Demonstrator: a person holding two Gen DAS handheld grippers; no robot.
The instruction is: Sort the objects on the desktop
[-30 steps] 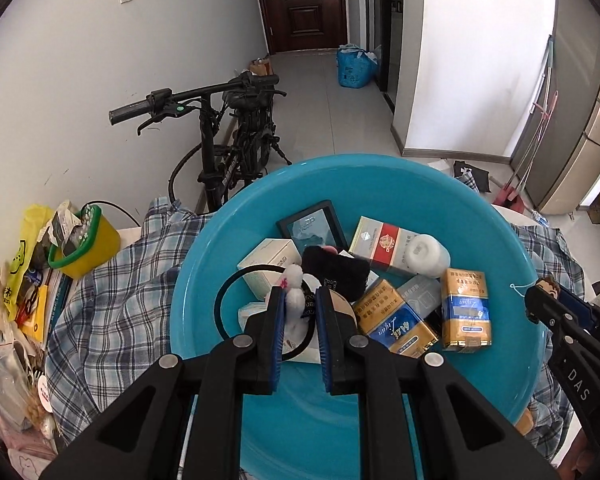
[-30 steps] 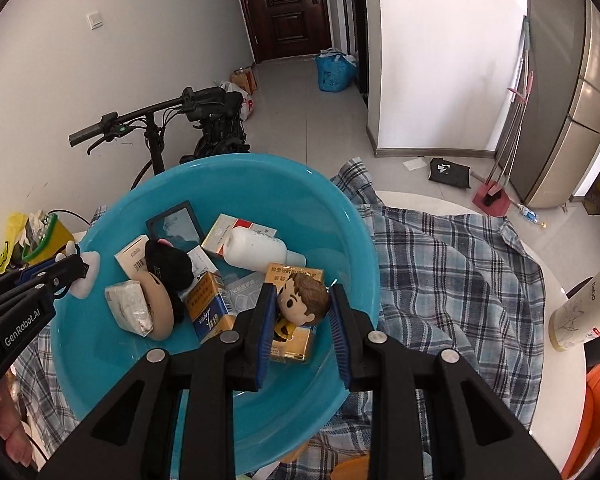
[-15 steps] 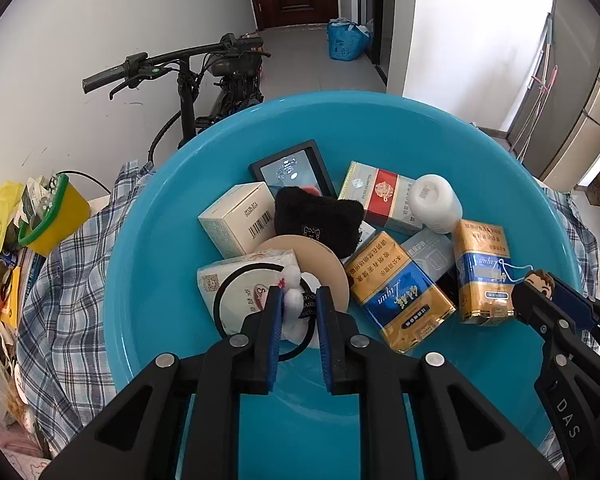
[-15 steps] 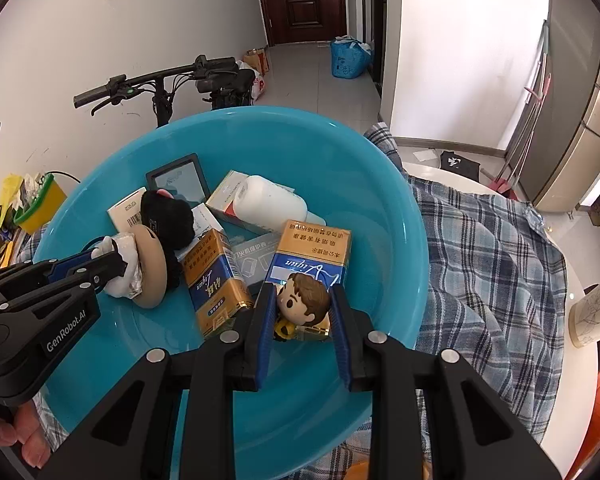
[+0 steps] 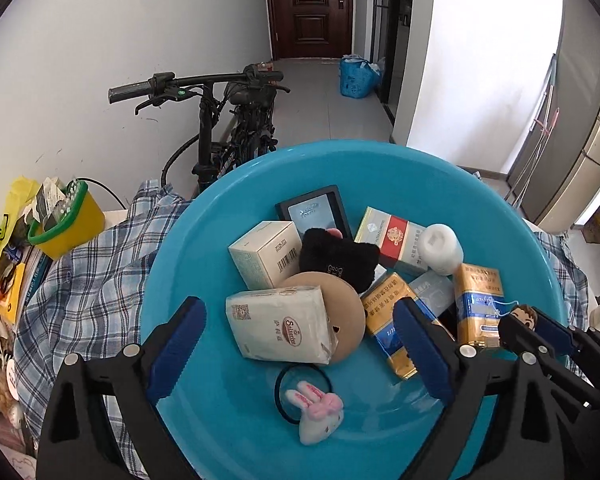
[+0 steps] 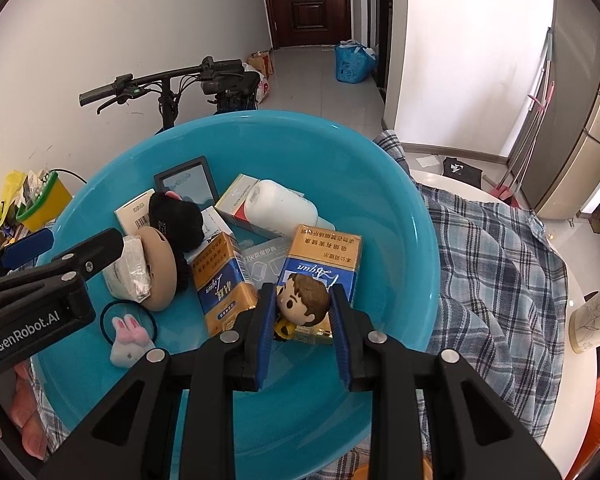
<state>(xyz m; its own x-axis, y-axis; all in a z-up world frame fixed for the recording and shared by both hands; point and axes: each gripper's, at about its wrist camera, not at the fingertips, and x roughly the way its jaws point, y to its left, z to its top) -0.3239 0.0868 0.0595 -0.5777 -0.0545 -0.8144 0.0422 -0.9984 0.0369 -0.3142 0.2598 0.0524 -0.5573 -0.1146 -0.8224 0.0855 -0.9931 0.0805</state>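
Observation:
A blue basin (image 5: pixel 380 168) (image 6: pixel 380 184) holds several boxes, a tissue pack (image 5: pixel 280 328), a white bottle (image 5: pixel 440 246) and a black plush (image 5: pixel 340 258). A white bunny hair tie (image 5: pixel 318 408) (image 6: pixel 130 340) lies on the basin floor. My left gripper (image 5: pixel 296 348) is open and empty above it. My right gripper (image 6: pixel 302 318) is shut on a small brown-haired figurine (image 6: pixel 304 300) (image 5: pixel 524 316), held over the basin's near side above a gold and blue box (image 6: pixel 320 256).
The basin sits on a plaid cloth (image 5: pixel 88 280) (image 6: pixel 500 272). A yellow cup with a green rim (image 5: pixel 66 224) and clutter stand at the left. A paper cup (image 6: pixel 596 316) stands at the right. A bicycle (image 5: pixel 228 120) leans behind the table.
My left gripper has opened and let go of the bunny hair tie, which now lies on the basin floor. The right gripper still holds the figurine over the basin.

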